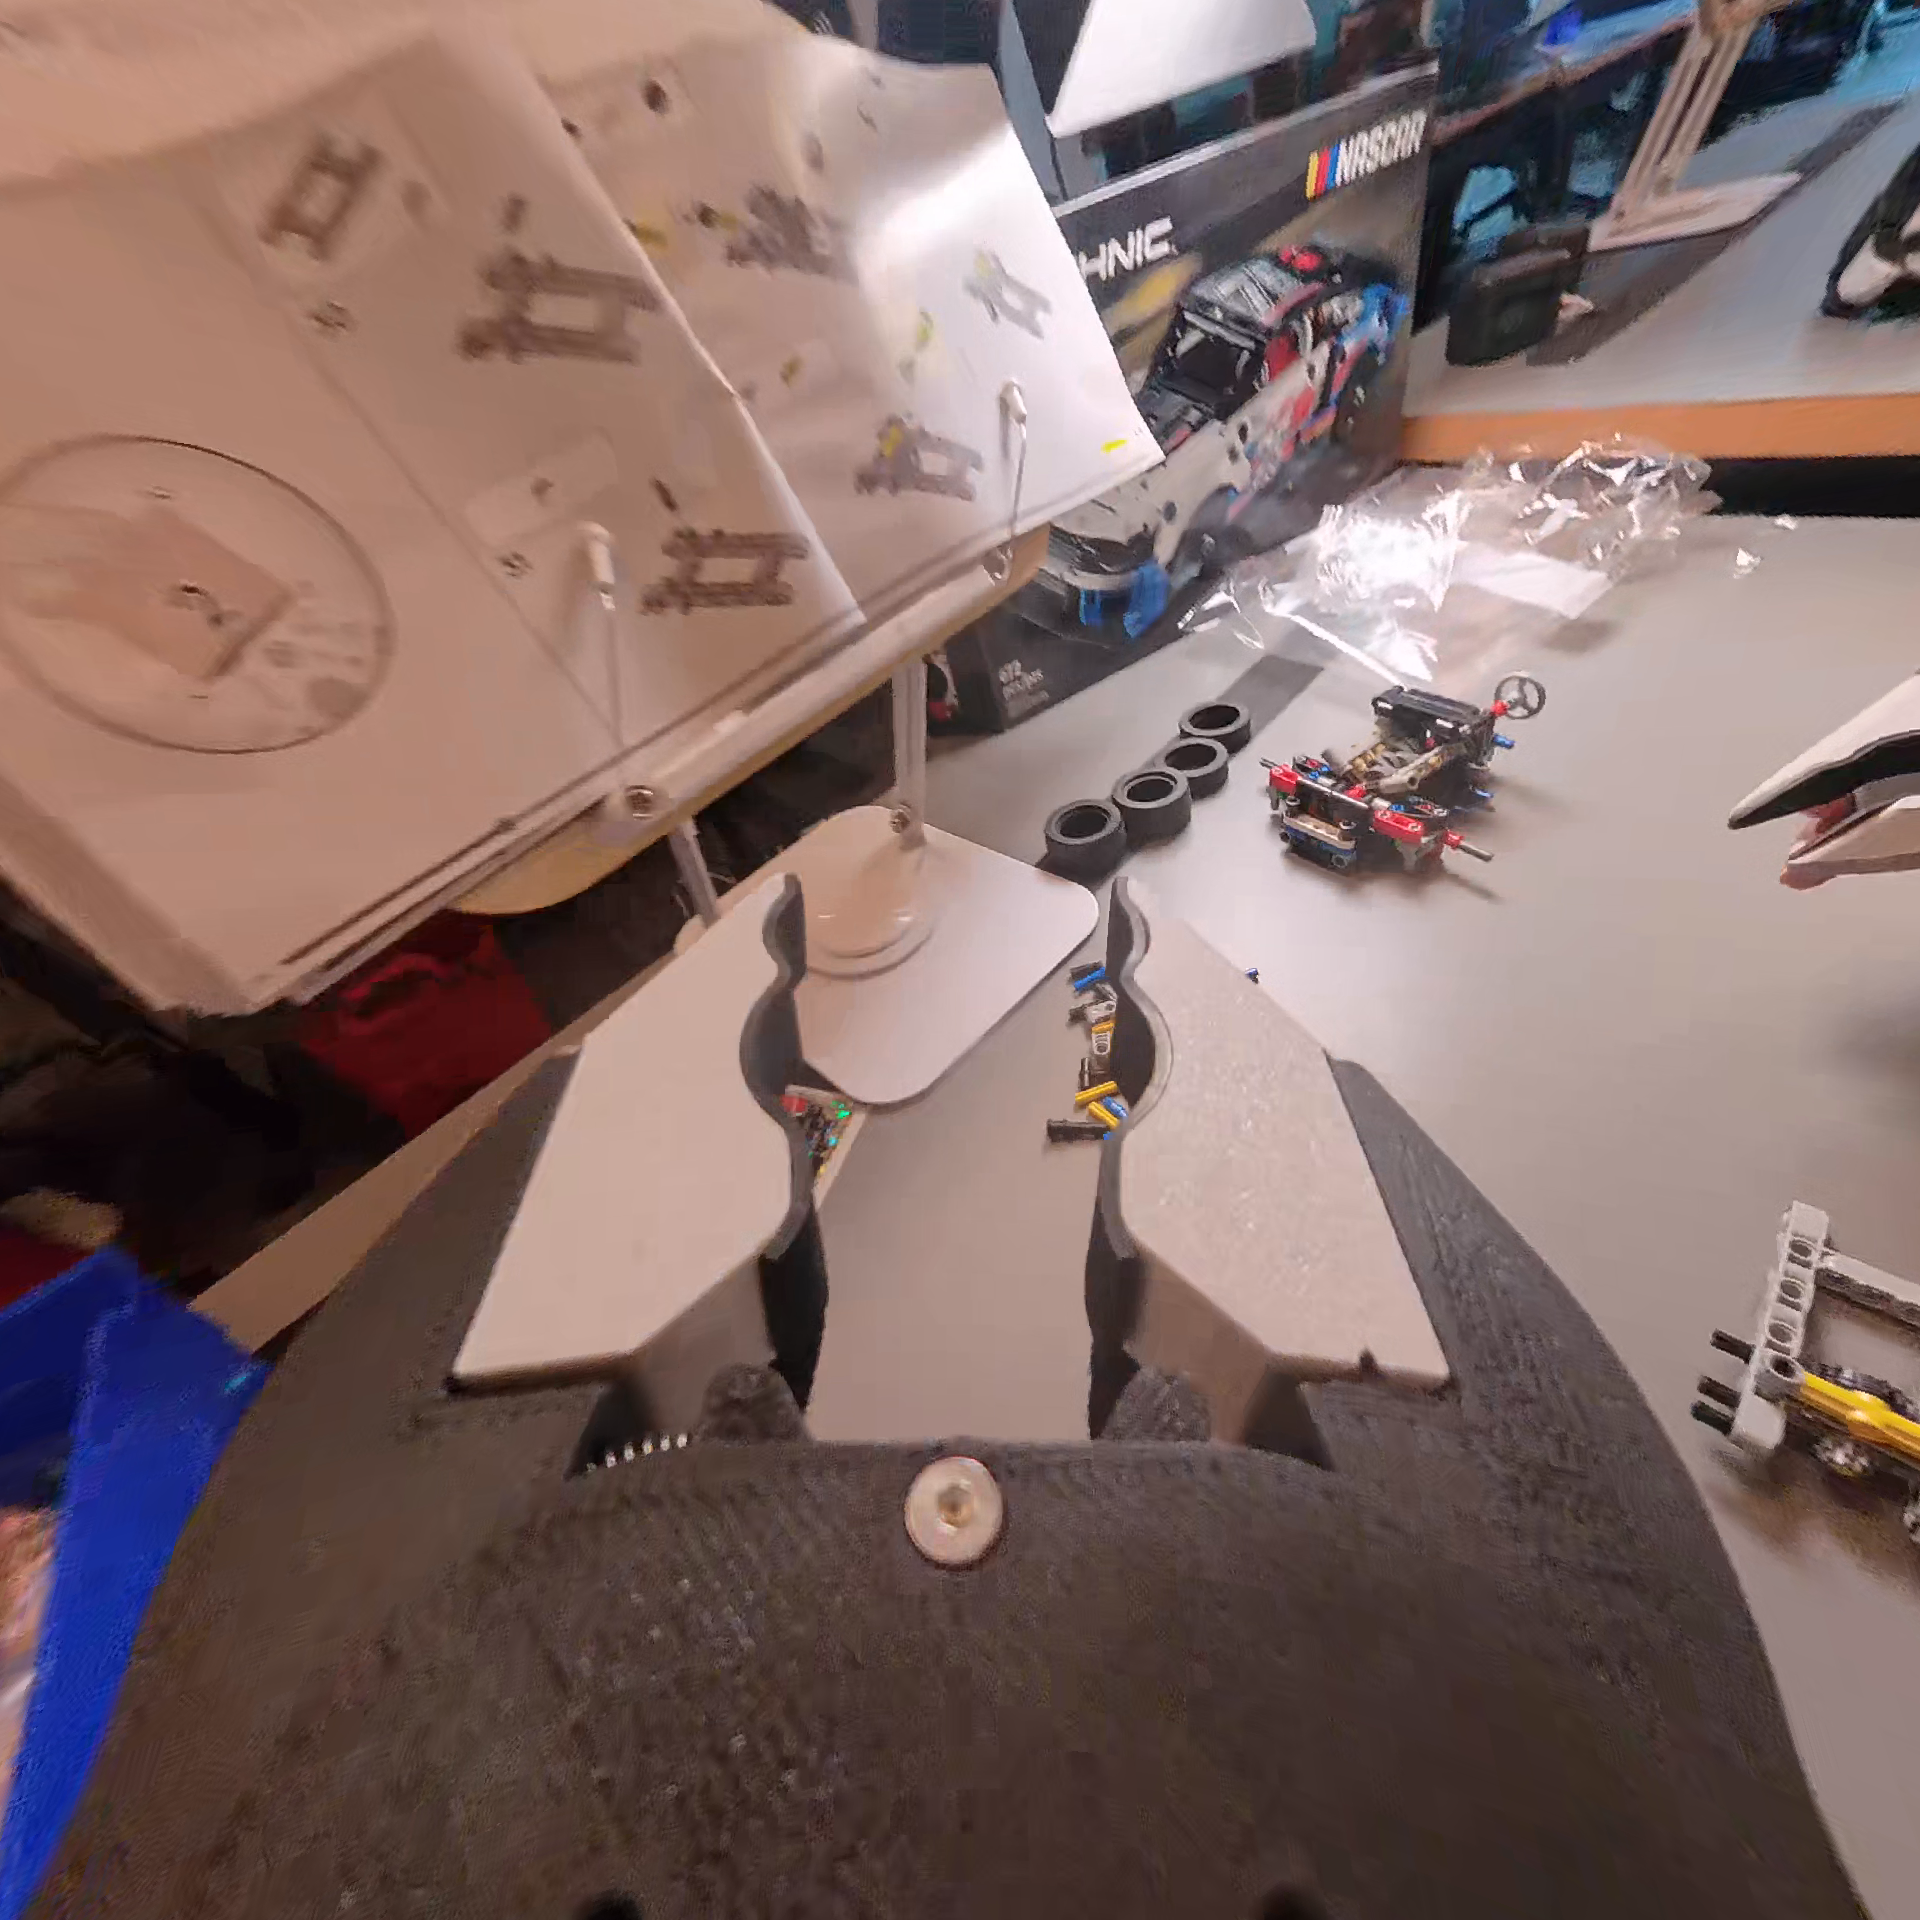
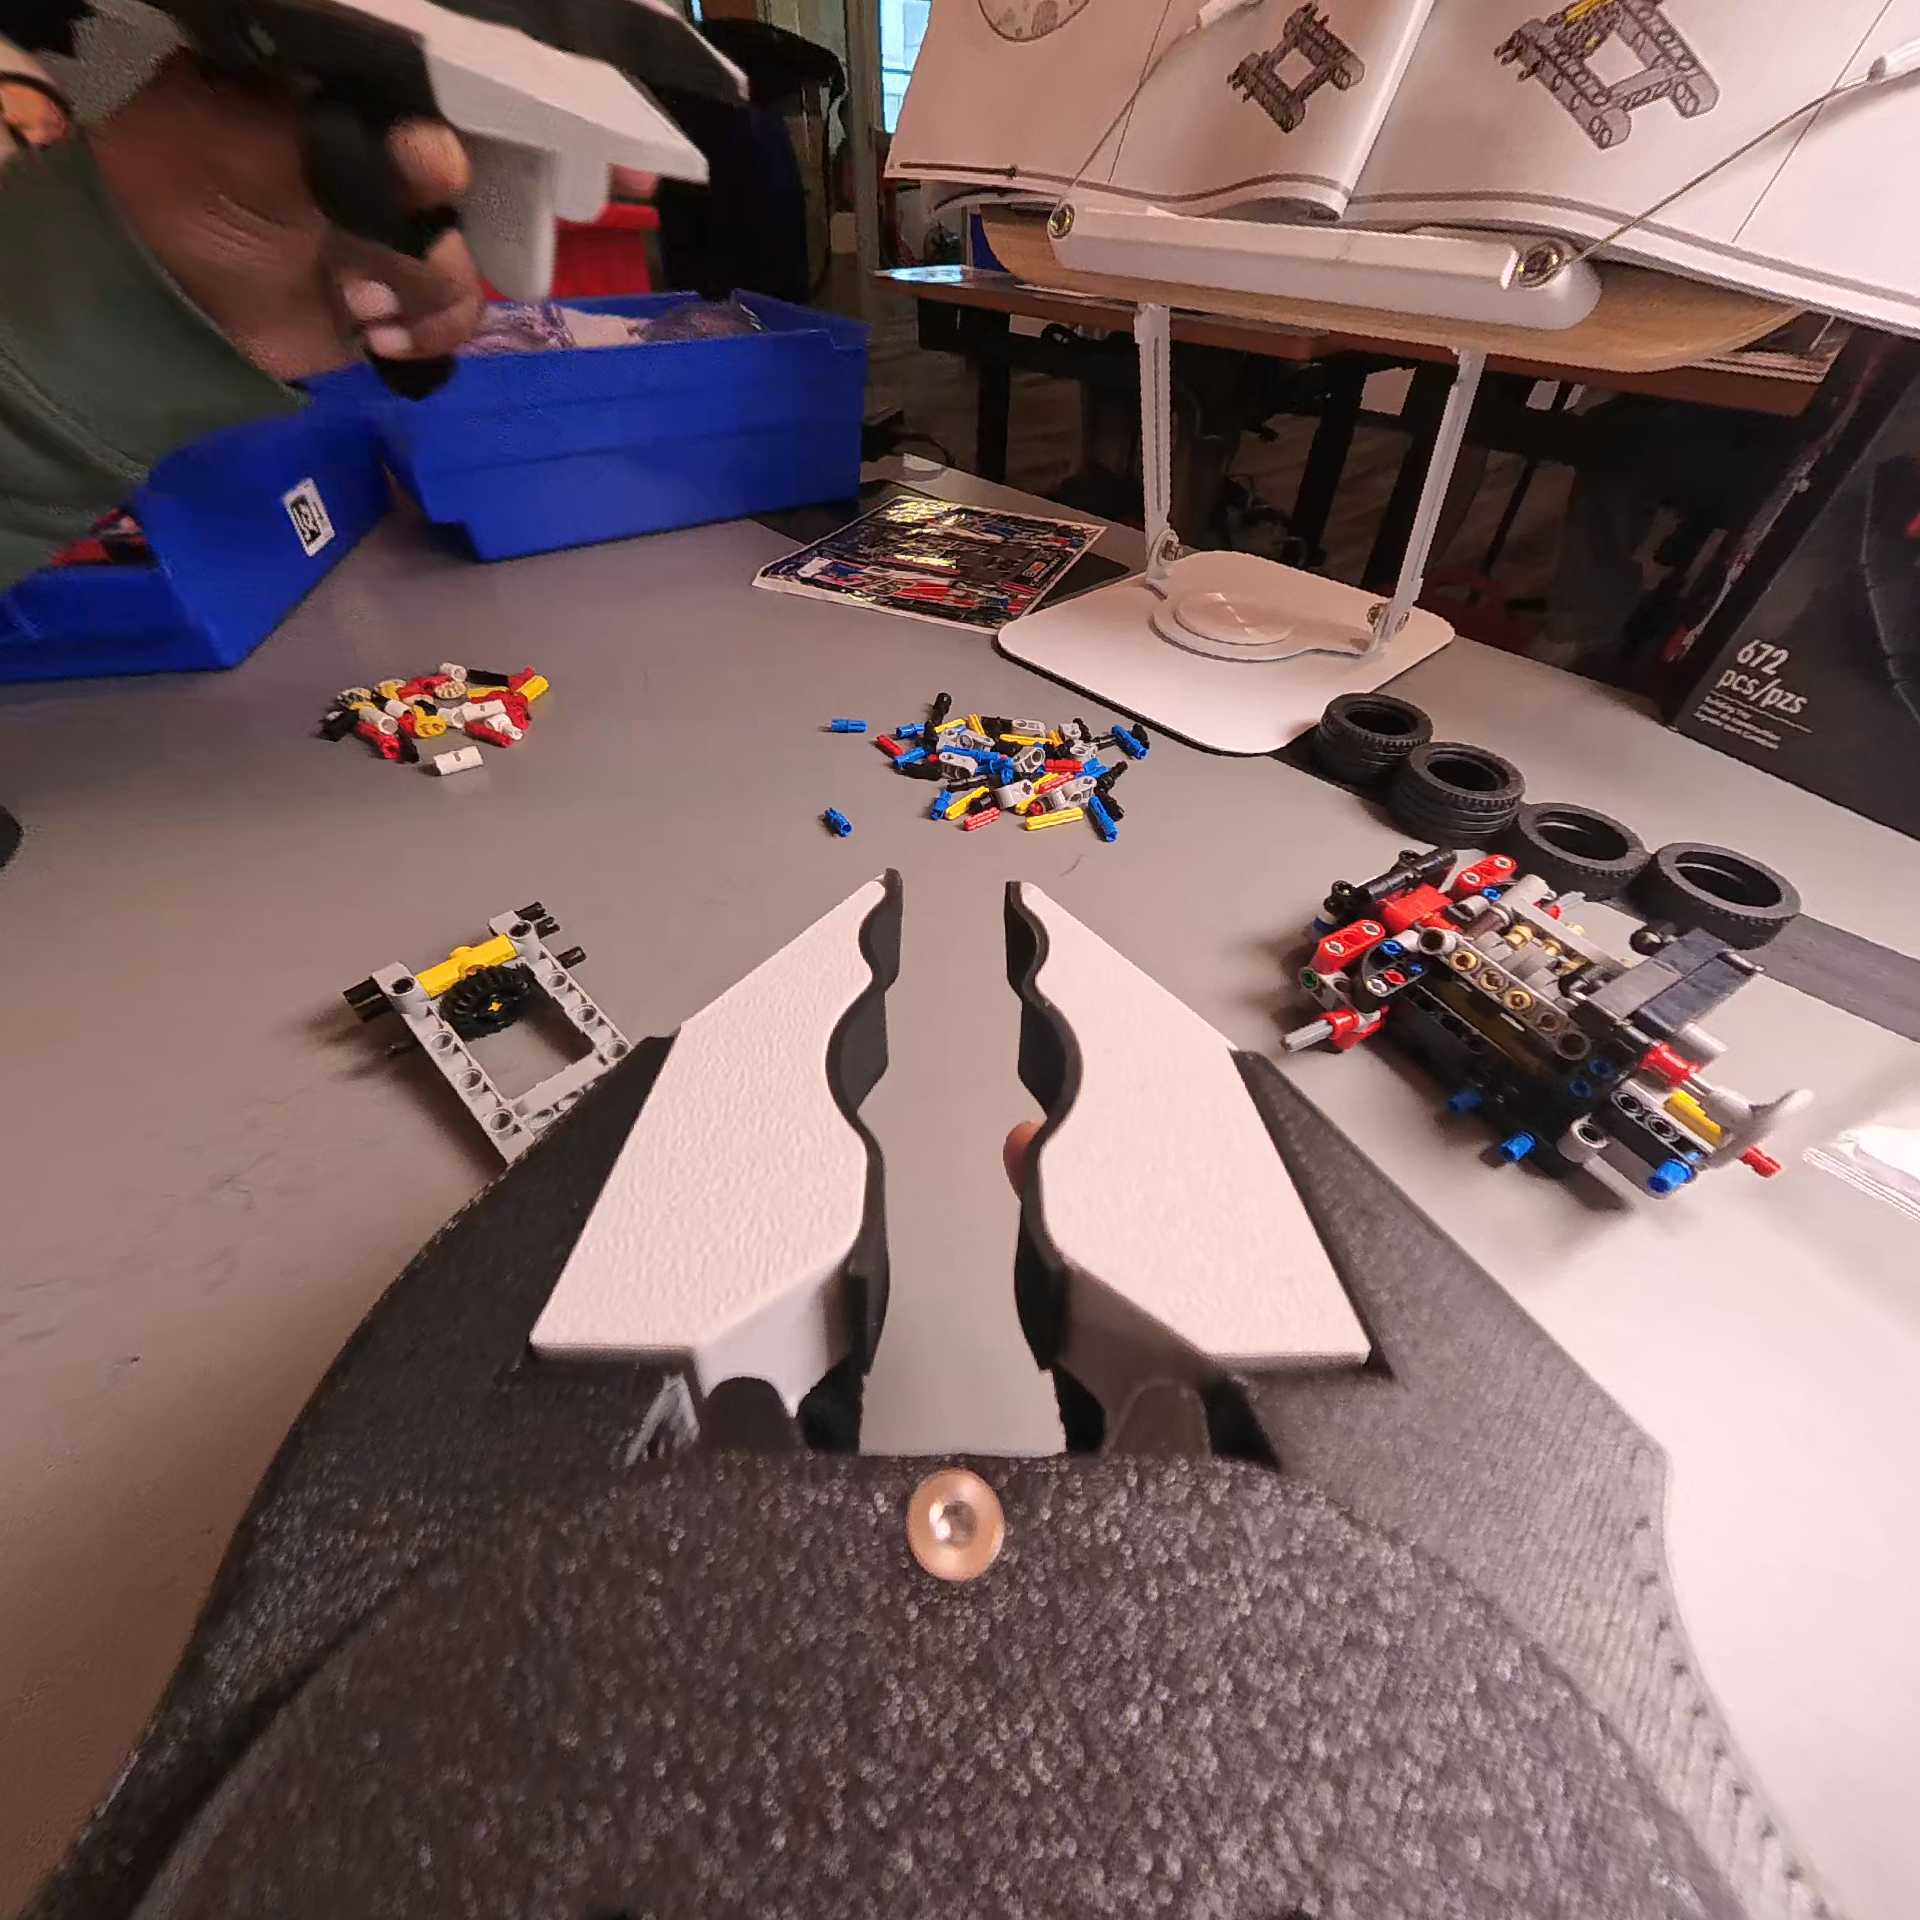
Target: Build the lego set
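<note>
My left gripper (image 1: 956, 904) is open and empty, held above the table and pointing at the booklet stand's white base (image 1: 935, 966). My right gripper (image 2: 953, 888) is open and empty, low over the grey table. A grey frame with a yellow piece and black gear (image 2: 488, 997) lies to its left; it also shows in the left wrist view (image 1: 1808, 1340). The part-built car chassis (image 2: 1527, 1008) lies to its right and shows in the left wrist view (image 1: 1382, 779). A pile of small loose pieces (image 2: 1008, 769) lies ahead, a second pile (image 2: 436, 707) farther left.
Several black tyres (image 2: 1558, 821) line up beside the chassis. The open instruction booklet (image 1: 416, 416) sits on its stand. Blue bins (image 2: 623, 416) stand at the far left, a sticker sheet (image 2: 935, 561) beside the stand base. The set's box (image 1: 1247, 343) and clear bags (image 1: 1455, 551) are behind.
</note>
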Motion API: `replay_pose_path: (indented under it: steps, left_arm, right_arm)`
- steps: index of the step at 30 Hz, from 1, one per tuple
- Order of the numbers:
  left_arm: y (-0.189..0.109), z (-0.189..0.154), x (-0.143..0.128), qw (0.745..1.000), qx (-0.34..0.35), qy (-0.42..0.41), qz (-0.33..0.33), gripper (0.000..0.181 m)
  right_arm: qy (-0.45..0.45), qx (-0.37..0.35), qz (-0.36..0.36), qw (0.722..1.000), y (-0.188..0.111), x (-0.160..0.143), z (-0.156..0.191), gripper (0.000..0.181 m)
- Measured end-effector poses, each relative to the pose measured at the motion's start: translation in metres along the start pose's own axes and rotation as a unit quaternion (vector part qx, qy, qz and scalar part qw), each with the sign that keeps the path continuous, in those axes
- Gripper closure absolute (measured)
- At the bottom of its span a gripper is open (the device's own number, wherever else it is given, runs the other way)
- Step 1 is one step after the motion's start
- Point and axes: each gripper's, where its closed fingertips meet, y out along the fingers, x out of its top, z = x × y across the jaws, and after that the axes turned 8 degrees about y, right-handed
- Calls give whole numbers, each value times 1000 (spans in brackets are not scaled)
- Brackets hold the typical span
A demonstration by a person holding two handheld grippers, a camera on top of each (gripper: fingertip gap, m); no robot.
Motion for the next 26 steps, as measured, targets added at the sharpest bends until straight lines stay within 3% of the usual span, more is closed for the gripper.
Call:
replay_pose_path:
  steps: [1, 6, 13, 16, 20, 23, 26]
  left_arm:
    - [-18, 4, 4, 1000, 16, -1, -8, 127]
    - [-105, 14, 2, 996, 83, -27, -19, 139]
    - [-207, 15, -51, 983, 163, -64, 51, 149]
    - [-263, 35, -70, 967, 221, -68, 103, 153]
    - [-339, 71, -72, 942, 296, -101, 121, 160]
    - [-378, 88, -78, 927, 329, -103, 152, 168]
    - [-394, 94, -99, 921, 310, -107, 212, 181]
  right_arm:
    - [0, 1, 0, 1000, 0, 0, 1, 163]
    - [-4, -3, 6, 1000, 2, -4, 2, 161]
    - [-15, -8, 11, 1000, 6, -9, 13, 155]
    - [-32, -5, 4, 999, 7, -7, 21, 151]
    - [-31, 4, -13, 999, 5, 0, 28, 144]
    - [-44, 7, -32, 998, 2, 6, 32, 141]
    - [-53, 4, -41, 998, -1, 8, 34, 140]
